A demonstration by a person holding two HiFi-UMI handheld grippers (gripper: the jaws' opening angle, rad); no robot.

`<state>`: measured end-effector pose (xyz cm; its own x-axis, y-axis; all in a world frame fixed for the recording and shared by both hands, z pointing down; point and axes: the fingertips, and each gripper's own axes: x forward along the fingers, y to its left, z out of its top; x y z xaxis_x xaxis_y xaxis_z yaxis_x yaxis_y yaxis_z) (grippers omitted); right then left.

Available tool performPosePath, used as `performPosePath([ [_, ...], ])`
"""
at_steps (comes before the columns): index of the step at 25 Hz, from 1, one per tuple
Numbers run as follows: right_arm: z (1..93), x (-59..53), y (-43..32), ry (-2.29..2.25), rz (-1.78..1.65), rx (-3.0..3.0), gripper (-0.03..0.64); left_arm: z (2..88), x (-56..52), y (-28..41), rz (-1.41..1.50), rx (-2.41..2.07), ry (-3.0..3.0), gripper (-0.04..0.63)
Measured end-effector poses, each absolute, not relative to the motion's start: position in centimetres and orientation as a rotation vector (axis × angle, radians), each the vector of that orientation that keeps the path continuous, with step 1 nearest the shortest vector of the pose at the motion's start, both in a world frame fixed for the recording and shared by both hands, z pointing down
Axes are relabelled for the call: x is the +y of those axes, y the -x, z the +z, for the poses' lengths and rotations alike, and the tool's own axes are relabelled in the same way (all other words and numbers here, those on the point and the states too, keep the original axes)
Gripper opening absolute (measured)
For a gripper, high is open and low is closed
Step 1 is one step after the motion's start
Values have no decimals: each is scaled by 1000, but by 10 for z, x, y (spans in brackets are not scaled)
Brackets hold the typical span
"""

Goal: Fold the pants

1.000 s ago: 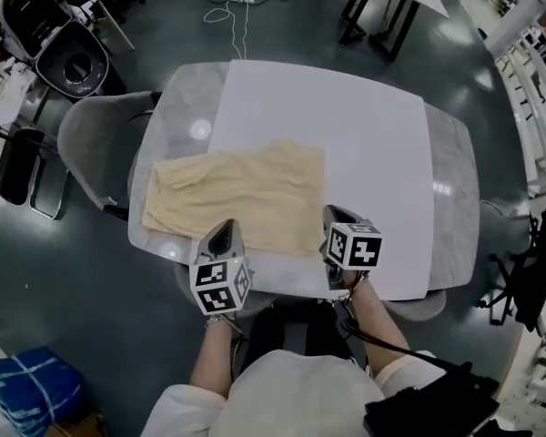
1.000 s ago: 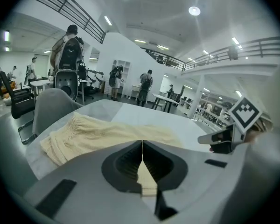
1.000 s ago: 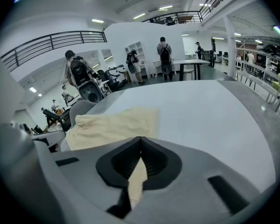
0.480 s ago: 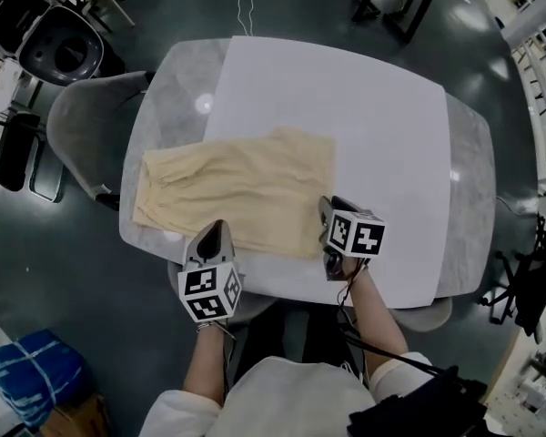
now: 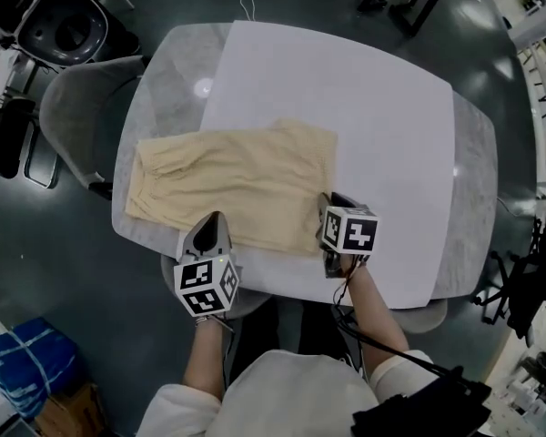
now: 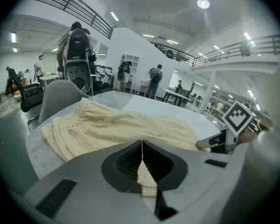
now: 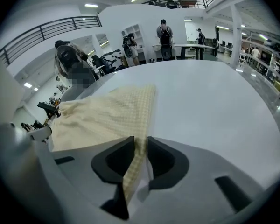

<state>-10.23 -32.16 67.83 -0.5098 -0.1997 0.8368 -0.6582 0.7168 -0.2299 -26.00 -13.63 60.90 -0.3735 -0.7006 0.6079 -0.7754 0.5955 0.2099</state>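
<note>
Your left gripper (image 6: 142, 149) has its 2 jaws pressed together on the near edge of the pants (image 6: 116, 125). A thin strip of the pale yellow checked cloth is pinched in the seam between them and fans out behind the tips. Your right gripper (image 7: 141, 146) is closing: its 2 jaws stand a little apart, the side edge of the pants runs through the gap, and the cloth is not clamped there yet. In the head view both grippers sit at the pants' near edge, the left one around the middle of that edge and the right one at the near right corner. The pants lie spread flat, with the waistband to the left over the grey marble table (image 5: 155, 107) and the leg ends to the right on the white sheet (image 5: 346, 107) that covers most of the tabletop. A grey chair (image 5: 73, 116) stands against the table's left side.
</note>
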Motion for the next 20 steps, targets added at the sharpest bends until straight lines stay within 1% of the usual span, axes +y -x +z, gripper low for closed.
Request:
performPosePath([
  [1, 679, -321, 103, -646, 681, -2065, 80, 609, -137, 259, 140, -2154, -1160, 9],
  [3, 678, -319, 106, -630, 700, -2067, 27, 608, -138, 258, 135, -2154, -1157, 9],
  [6, 675, -320, 108, -616, 705, -2072, 11, 605, -137, 258, 127, -2164, -1149, 9],
  [15, 632, -312, 118, -591, 715, -2136, 6, 587, -117, 276, 95, -2215, -1111, 9],
  [20, 594, -294, 156, -544, 702, -2209, 5, 568, -95, 299, 85, -2244, -1106, 9],
])
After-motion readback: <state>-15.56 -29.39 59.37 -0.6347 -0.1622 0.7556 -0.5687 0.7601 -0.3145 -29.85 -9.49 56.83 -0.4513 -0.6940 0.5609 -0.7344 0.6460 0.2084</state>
